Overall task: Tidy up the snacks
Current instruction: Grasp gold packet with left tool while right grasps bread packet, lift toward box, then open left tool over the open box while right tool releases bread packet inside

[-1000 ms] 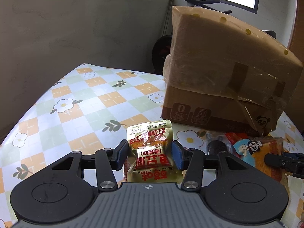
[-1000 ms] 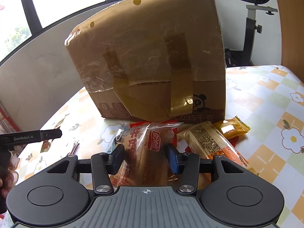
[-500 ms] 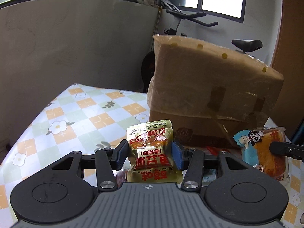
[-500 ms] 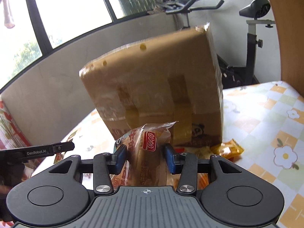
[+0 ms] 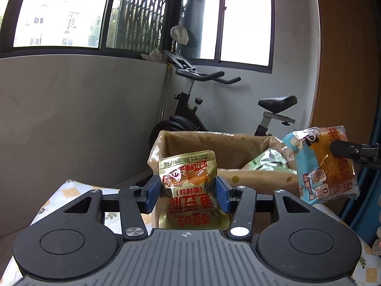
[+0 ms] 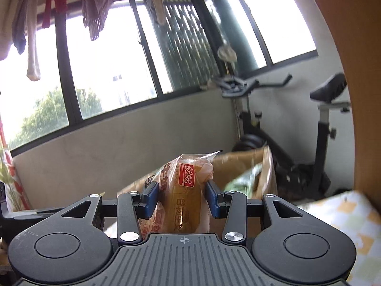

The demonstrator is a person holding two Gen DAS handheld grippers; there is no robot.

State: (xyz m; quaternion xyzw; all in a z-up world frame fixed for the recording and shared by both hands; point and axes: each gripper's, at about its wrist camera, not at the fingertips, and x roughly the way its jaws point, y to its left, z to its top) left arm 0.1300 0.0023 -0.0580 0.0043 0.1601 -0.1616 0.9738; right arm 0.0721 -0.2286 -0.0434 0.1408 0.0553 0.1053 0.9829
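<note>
- Both grippers have risen since a second ago: then each view looked at the taped side of the cardboard box [image 5: 221,143] from near the tabletop, and now both look over its open top rim.
- Left gripper [image 5: 188,191]: its blue fingers [image 5: 152,190] are closed on a gold snack pouch [image 5: 190,190], pressing its two side edges; the pouch stands upright with its red print upside down, clear of the tabletop [image 5: 59,195], in front of the box.
- Right gripper [image 6: 182,196]: its fingers [image 6: 150,197] are clamped on a wrapped bread pack [image 6: 188,190], held on edge with the red logo facing the camera.
- From the left wrist view the same bread pack [image 5: 326,164] hangs in the air at the right, just beside the box's near right corner, with one dark finger [image 5: 343,147] against it.
- Inside the box lies a green and silver packet [image 5: 269,162].
- An exercise bike [image 5: 214,100] stands behind the box by the wall under the windows.
</note>
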